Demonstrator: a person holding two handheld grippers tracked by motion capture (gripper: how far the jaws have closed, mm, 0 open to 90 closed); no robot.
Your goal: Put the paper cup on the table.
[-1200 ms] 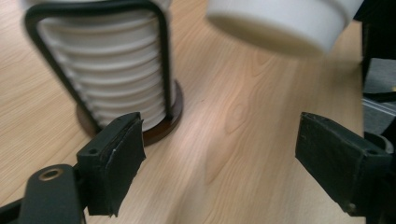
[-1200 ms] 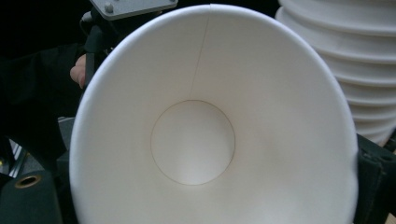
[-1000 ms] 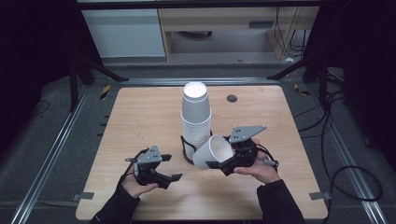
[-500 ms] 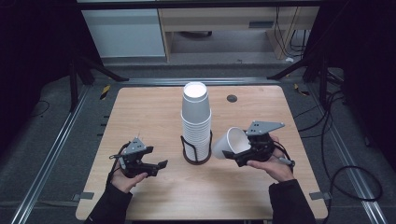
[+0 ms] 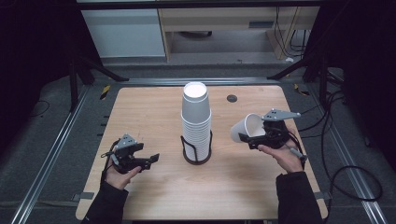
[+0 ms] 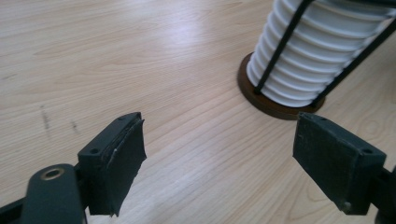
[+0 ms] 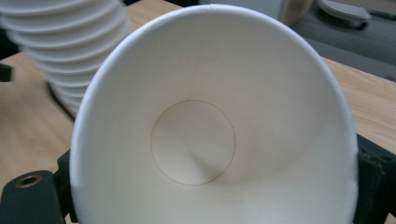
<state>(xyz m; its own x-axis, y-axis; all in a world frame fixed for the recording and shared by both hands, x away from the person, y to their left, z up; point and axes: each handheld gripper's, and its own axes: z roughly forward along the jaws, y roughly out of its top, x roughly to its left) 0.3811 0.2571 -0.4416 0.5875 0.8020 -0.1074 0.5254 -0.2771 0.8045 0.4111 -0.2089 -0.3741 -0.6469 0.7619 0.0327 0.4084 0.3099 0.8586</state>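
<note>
Two grippers are working over the wooden table (image 5: 154, 112), one on either side of a stack of cups. At the left, the left gripper (image 5: 150, 160) is hovering low over the near-left part of the table, held in the person's left hand (image 5: 119, 175), pointing toward the stack. Its jaws are standing wide apart with nothing between them; the left gripper view is showing only bare wood grain in the gap. At the centre, the stack of white paper cups (image 5: 196, 119) is standing upright, mouths down, in a black wire holder (image 5: 196, 151) with a dark round base (image 6: 271, 105). The left gripper is sitting near this holder but apart from it. At the right, the right gripper (image 5: 246, 138) is holding a single white paper cup (image 5: 246, 128) above the table, clear of the stack and just right of it. The cup is lying tilted on its side, its open mouth facing the gripper's camera. The jaws are clamping the cup wall from both sides; in the right gripper view the rim (image 7: 212, 9) is looking pressed slightly oval.
</note>
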